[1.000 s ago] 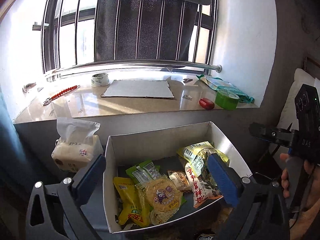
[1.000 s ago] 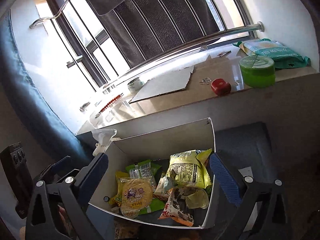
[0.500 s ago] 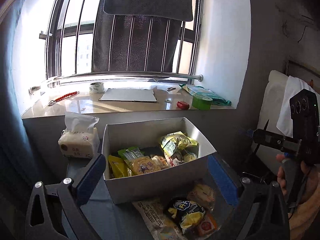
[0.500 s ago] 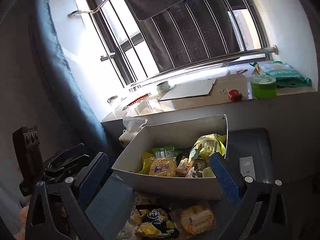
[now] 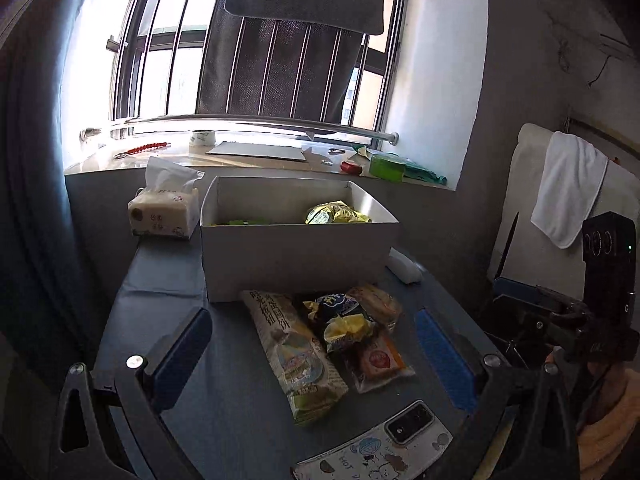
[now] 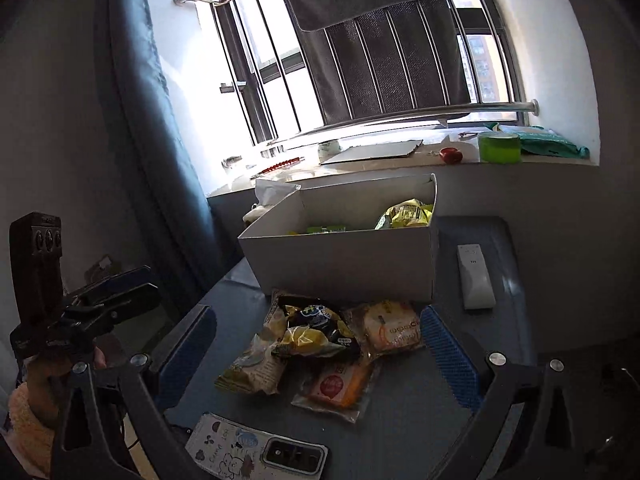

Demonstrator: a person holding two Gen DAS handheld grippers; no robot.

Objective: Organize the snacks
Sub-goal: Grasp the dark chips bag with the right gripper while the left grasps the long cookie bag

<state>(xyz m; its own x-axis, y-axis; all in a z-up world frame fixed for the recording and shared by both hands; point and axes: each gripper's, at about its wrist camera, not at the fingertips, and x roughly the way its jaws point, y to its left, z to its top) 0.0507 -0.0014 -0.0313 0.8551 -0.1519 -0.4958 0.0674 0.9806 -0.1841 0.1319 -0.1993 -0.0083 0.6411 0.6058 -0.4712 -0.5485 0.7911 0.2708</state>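
Both claws stand wide open and hold nothing: the left gripper (image 5: 314, 344) and the right gripper (image 6: 320, 344) each hover above the small pile of loose snacks, with one blue pad on each side of it.

The white box (image 5: 298, 252) is the landmark. Directly in front of it, touching its near wall, lie four packets: a long biscuit bag (image 5: 294, 356), a dark chip packet (image 5: 340, 318) on top of the pile, a pale bread packet (image 5: 376, 302) and an orange-label packet (image 5: 378, 360). Inside the box a yellow-green bag (image 5: 336, 214) already shows above the rim.

The step in hand is, I think, to choose the next packet. The dark chip packet is the best choice because it is uppermost; to pull a lower one will probably drag the others. It is better to close the pads on its crimped edge, because the foil is slippery and puffy, and then to lift it well over the box wall.

The surface is a grey-blue table (image 5: 168, 308). A tissue pack (image 5: 164, 212) stands to the left of the box, a white remote (image 6: 474, 276) lies to the right of it, and a phone (image 5: 384, 448) lies in front, nearer than the snacks. Behind the box there is a sunny windowsill (image 5: 256, 158) with barred windows.
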